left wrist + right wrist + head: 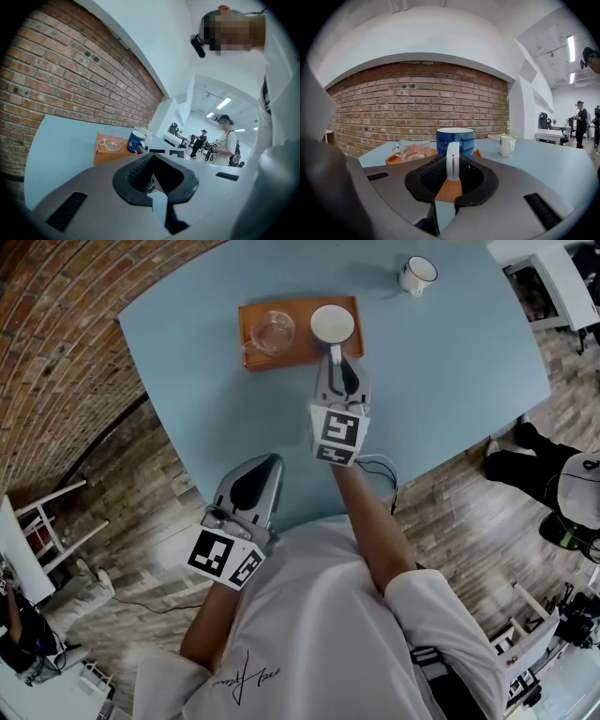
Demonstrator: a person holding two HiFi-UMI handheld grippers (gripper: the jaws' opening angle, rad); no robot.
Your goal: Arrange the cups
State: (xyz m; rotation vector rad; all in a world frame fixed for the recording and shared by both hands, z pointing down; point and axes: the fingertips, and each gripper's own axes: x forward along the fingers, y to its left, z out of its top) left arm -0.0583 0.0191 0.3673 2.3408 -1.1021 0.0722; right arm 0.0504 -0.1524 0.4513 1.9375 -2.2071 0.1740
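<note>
A blue mug (332,324) with a white inside stands at the right end of an orange tray (300,350) on the light blue table. A clear glass cup (272,331) stands on the tray's left half. My right gripper (336,355) is shut on the mug's white handle (453,159), which stands upright between its jaws in the right gripper view. The mug (455,137) rests on the tray. My left gripper (272,461) is shut and empty above the table's near edge, apart from the cups. A white enamel cup (417,275) stands alone at the far right.
A brick wall runs along the table's left side. Seen in the left gripper view, the tray (103,155) with the glass cup (111,144) and the mug (136,140) lies ahead. People stand in the room beyond the table (450,362).
</note>
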